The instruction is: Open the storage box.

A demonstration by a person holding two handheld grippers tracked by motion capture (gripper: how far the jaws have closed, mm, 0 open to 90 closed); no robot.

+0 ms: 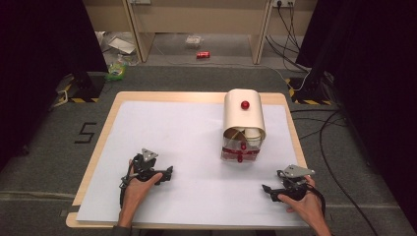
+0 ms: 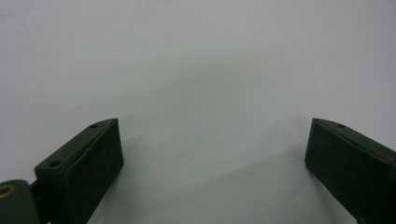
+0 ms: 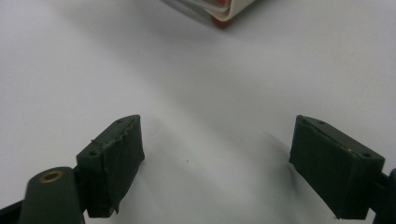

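Note:
A cream bread-bin-like box (image 1: 244, 118) with a curved lid and a red knob (image 1: 245, 104) stands right of the table's middle; its clear front with red trim (image 1: 240, 153) faces me. My left gripper (image 1: 169, 173) rests low at the front left in a hand, pointing right; its jaws stand wide apart over bare white sheet (image 2: 205, 93), so it is open. At the front right my right gripper (image 1: 265, 188) points left, open, with nothing between its jaws. A corner of the box (image 3: 219, 11) shows at the top of the right gripper view.
A white sheet (image 1: 187, 142) covers most of the wooden table (image 1: 110, 118). Beyond the table lie grey floor, a red can (image 1: 203, 54), cables (image 1: 324, 128) at the right and black stands at both sides.

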